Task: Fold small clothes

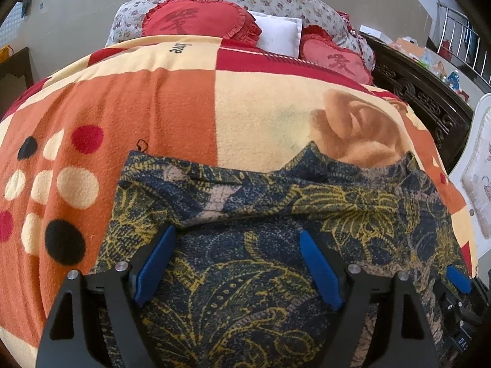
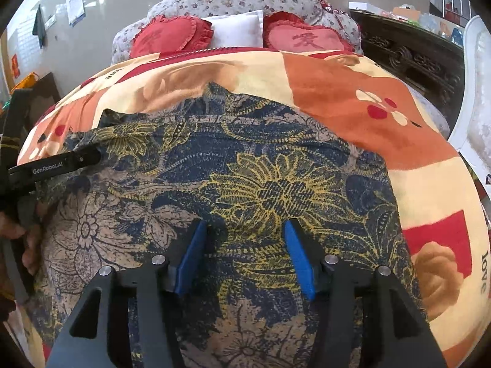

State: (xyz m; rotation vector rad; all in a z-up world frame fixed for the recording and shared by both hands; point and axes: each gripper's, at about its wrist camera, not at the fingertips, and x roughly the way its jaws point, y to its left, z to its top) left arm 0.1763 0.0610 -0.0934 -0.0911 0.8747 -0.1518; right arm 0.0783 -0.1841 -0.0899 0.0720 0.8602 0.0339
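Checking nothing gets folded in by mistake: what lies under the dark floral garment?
The floral garment lies spread on the orange and cream blanket, which shows all around it. Anything beneath the cloth itself is covered and cannot be seen.

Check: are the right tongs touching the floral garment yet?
Cannot tell. In the right wrist view the right tongs stand open over the floral garment, which fills the gap between the blue pads, but no view shows contact or clearance at the tips.

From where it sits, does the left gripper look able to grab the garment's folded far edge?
Probably yes: the left gripper is open over the floral garment, and nothing lies between it and the folded edge.
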